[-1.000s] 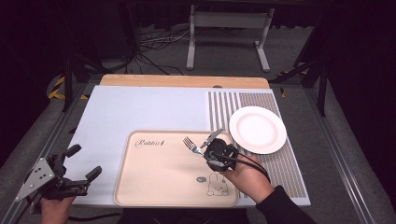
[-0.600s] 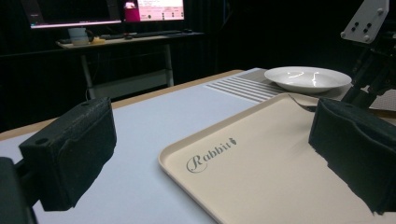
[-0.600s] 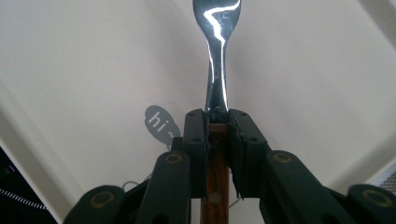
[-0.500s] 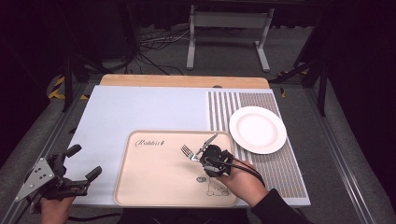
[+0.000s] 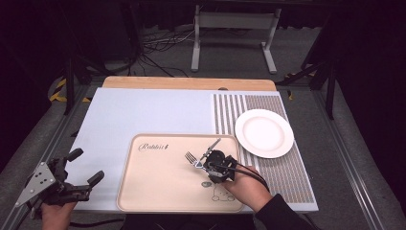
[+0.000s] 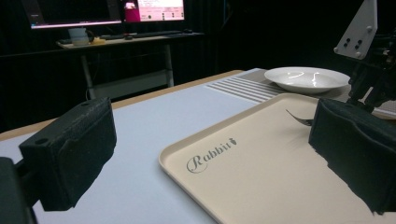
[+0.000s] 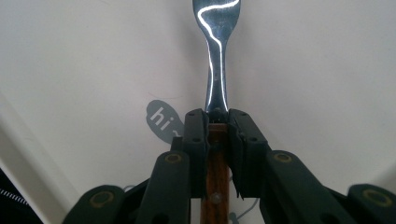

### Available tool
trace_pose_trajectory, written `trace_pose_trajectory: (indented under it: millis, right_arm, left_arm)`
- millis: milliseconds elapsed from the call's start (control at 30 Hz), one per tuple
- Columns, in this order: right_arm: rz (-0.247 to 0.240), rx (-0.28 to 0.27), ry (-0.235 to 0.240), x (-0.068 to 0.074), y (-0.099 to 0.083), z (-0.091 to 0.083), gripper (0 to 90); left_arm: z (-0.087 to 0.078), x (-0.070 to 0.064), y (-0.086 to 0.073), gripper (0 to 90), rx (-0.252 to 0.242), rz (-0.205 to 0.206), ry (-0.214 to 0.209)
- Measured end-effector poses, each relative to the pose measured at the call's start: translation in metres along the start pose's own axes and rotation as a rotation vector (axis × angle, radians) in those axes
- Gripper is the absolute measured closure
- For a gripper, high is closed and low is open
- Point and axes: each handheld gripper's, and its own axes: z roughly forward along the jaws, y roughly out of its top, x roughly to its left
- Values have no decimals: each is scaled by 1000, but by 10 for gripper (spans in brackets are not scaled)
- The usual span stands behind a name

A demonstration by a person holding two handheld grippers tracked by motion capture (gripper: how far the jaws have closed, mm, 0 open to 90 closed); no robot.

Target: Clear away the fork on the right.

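Observation:
A fork (image 5: 192, 157) with a steel head and a wooden handle (image 7: 216, 154) is held over the beige tray (image 5: 158, 184). My right gripper (image 5: 207, 165) is shut on the handle, tines pointing left toward the tray's middle. In the right gripper view the fork's neck (image 7: 216, 70) rises straight up from the closed jaws. My left gripper (image 5: 84, 167) rests at the table's front left corner, open, nothing between its pads (image 6: 70, 149). In the left gripper view the fork's tines (image 6: 299, 119) and the tray (image 6: 243, 172) lie ahead.
A white plate (image 5: 264, 132) sits on the striped mat (image 5: 230, 112) right of the tray. The tray carries a "Rabbit" print (image 6: 210, 154). A pale blue mat (image 5: 143, 115) covers the table's left and middle. A metal stand (image 5: 234, 28) is beyond the table.
My right gripper has carried the fork left and toward the front, from the tray's upper right toward its middle. The left gripper has stayed put.

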Motion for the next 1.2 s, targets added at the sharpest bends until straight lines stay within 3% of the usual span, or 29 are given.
trace_pose_trajectory:
  millis: [667, 800, 967, 1000, 1067, 1200]
  right_arm:
    - [3, 22, 3, -3, 0, 8, 754]
    - [-7, 8, 17, -3, 1, 4, 608]
    - [-22, -15, 17, -2, 3, 0, 502]
    - [-48, -44, 14, -1, 4, -4, 428]
    - [-60, -57, 19, -1, 4, -5, 410]
    - [-134, -126, 44, -1, 8, -12, 308]
  left_arm:
    - [1, 0, -1, 14, 3, -2, -2]
    - [1, 0, -1, 14, 1, -3, 0]
    - [1, 0, -1, 14, -2, -4, 2]
    - [1, 0, -1, 14, 0, -3, 0]
    - [1, 0, -1, 14, 0, -4, 0]
    - [1, 0, -1, 14, -2, -4, 0]
